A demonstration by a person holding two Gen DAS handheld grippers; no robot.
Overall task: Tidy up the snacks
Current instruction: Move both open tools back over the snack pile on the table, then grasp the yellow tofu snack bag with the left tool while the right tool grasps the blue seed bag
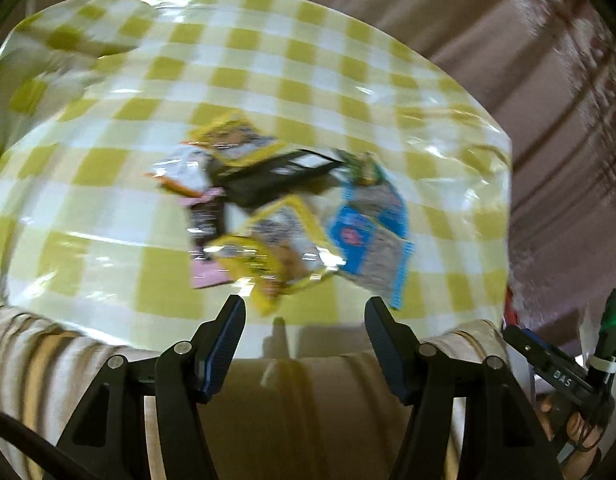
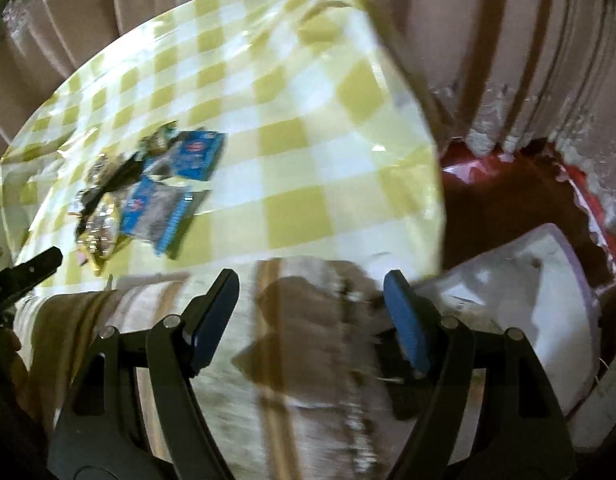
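Snack packets (image 1: 284, 216) sit in one overlapping heap on the tabletop (image 1: 108, 184), ahead of the left gripper (image 1: 306, 312) and just past its fingertips, a little toward its left finger. Heap includes yellow-edged packets (image 1: 268, 264), blue packets (image 1: 372, 240), a pink one (image 1: 208, 276) and a dark packet (image 1: 268, 180) lying across the top; motion blur hides labels. Left jaws released, parted, nothing between them; they hang over the near edge of the green-and-white check cloth (image 1: 316, 64). From the right gripper (image 2: 312, 280) the same heap (image 2: 148, 192) lies far off to the left and ahead, well apart from it. Right jaws also released, wide, empty, over a striped beige fabric (image 2: 308, 340) below the tabletop edge. Just beside the right finger: a white container (image 2: 528, 288), with a red surface (image 2: 508, 196) beyond it. Beige curtain (image 2: 508, 20) behind the tabletop.
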